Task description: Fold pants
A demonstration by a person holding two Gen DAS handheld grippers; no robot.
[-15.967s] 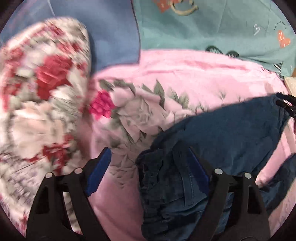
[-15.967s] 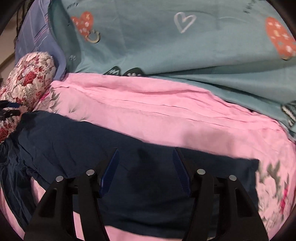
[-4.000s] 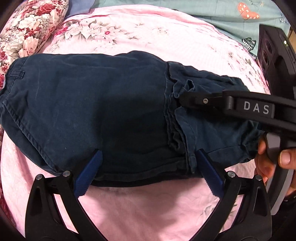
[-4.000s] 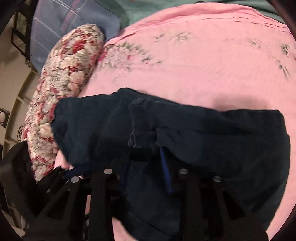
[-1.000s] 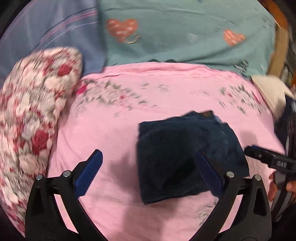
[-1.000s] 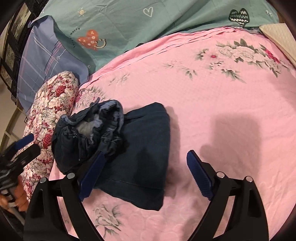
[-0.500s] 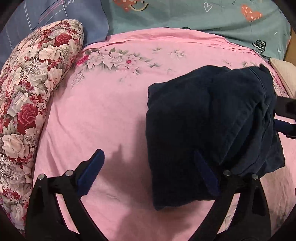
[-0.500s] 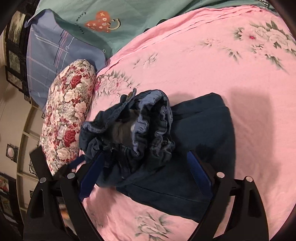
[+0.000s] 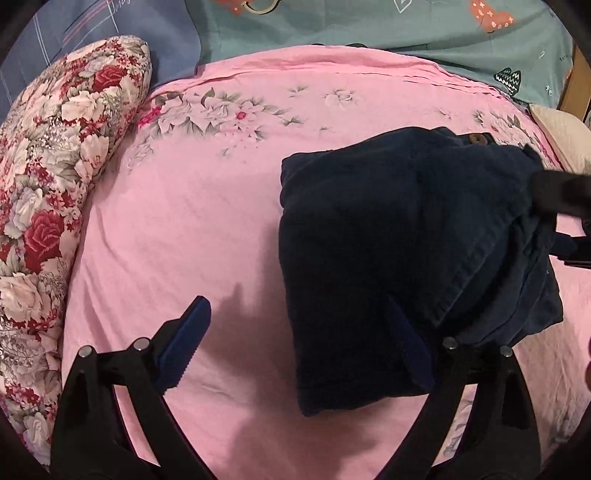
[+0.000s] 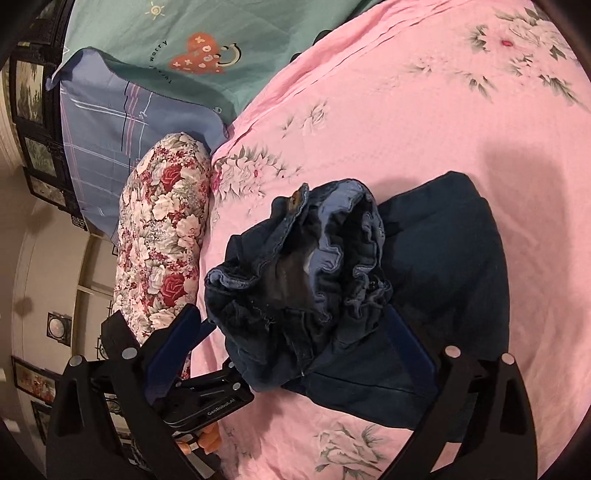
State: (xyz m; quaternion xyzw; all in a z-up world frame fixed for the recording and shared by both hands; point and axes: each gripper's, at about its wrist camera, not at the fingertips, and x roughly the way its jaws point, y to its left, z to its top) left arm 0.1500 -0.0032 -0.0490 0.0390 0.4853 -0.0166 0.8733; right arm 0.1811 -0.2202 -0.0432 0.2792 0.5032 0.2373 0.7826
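The dark blue pants (image 9: 388,258) lie folded in a thick bundle on the pink floral bedsheet (image 9: 192,221). In the right wrist view the pants (image 10: 443,266) show their gathered waistband (image 10: 332,243) bunched up and open on top of the fold. My left gripper (image 9: 299,343) is open, its right finger over the bundle's near left edge. My right gripper (image 10: 303,339) is open, its jaws spanning the waistband end of the bundle. The right gripper's finger also shows at the right edge of the left wrist view (image 9: 561,194).
A red and white floral bolster pillow (image 9: 55,177) lies along the left of the bed. A blue checked pillow (image 10: 110,122) and a teal sheet with hearts (image 9: 369,22) are at the head. A beige cushion (image 9: 561,136) sits at the right.
Both grippers have moved closer to the folded bundle over the last second. The waistband end now looms larger between the right gripper's fingers. The bundle itself has stayed in place.
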